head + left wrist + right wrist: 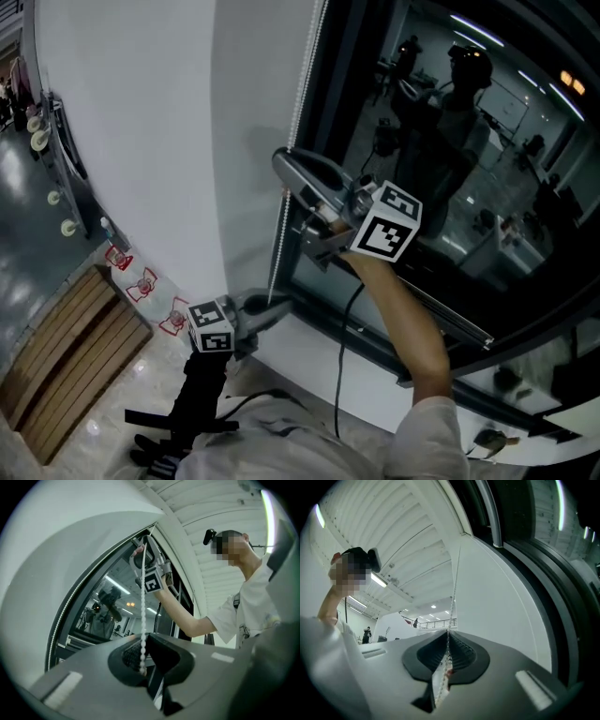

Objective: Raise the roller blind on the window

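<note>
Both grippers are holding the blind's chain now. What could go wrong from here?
The thin bead chain could slip through the right hand-held gripper under a hard pull. The left hand-held gripper is shut on what looks like the same strand, so they may work against each other.

Left of the bead chain (pixel 281 234) the roller blind (pixel 159 122) hangs flat, with open room in front of it. Just right of the chain, the dark window frame (pixel 330 103) and its glass block any reach. The right hand-held gripper (pixel 286 167) and the left hand-held gripper (pixel 255 305) occupy the chain, with a bare stretch between them.
</note>
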Demonstrator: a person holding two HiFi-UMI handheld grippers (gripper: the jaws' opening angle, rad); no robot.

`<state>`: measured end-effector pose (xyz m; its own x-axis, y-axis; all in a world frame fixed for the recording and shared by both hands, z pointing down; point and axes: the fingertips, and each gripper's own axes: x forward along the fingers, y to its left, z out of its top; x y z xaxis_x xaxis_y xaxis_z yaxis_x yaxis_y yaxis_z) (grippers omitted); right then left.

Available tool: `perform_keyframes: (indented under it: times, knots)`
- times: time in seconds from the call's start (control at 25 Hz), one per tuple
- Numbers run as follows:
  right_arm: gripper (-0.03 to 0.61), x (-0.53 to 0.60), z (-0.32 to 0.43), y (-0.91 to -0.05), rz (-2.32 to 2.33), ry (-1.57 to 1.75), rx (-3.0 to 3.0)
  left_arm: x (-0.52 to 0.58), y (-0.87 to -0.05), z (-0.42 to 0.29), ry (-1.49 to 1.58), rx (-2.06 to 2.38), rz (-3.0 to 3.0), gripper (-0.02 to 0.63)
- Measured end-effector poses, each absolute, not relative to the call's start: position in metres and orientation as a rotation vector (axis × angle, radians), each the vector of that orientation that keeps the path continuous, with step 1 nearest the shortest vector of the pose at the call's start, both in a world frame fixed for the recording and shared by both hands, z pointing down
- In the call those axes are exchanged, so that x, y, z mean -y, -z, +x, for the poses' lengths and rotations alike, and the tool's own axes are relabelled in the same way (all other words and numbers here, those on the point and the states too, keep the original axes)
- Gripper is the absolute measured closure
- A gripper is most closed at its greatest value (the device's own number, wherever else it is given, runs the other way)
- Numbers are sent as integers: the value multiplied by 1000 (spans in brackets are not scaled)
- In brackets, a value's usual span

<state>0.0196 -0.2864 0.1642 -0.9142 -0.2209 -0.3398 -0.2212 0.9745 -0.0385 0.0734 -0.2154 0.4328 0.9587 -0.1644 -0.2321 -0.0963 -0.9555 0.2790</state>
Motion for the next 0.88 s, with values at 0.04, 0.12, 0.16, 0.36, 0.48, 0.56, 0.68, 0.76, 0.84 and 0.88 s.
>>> perform_keyframes:
  times: [0.04,0.12,0.16,0.36,0.48,0.56,0.68,0.76,0.84,0.88]
  knots:
    - [566,285,20,-173,-324,14,-2780,216,-432,73,373,192,2844,614]
    - [566,282,22,-190,-329,40,-2789,216,-430,73,379,188,2845,614]
    - [566,281,22,-197,-333,49,-2794,216,-429,73,380,186,2846,614]
    - [566,277,21,-238,-359,93,-2840,215,-428,74,374,181,2845,614]
    - [566,276,20,-269,-374,141,-2878,214,-431,75,364,182,2837,614]
    - [566,275,20,-293,-390,177,-2909,213,-432,75,357,180,2834,614]
    - [566,275,17,-331,-411,223,-2980,214,-434,74,355,184,2835,614]
    - [566,272,14,-357,-411,263,-3037,214,-436,73,349,189,2832,614]
    - [566,268,12,-379,-404,326,-3068,213,-437,73,345,192,2827,614]
    - [566,266,12,-386,-399,359,-3069,212,-438,73,344,193,2825,614]
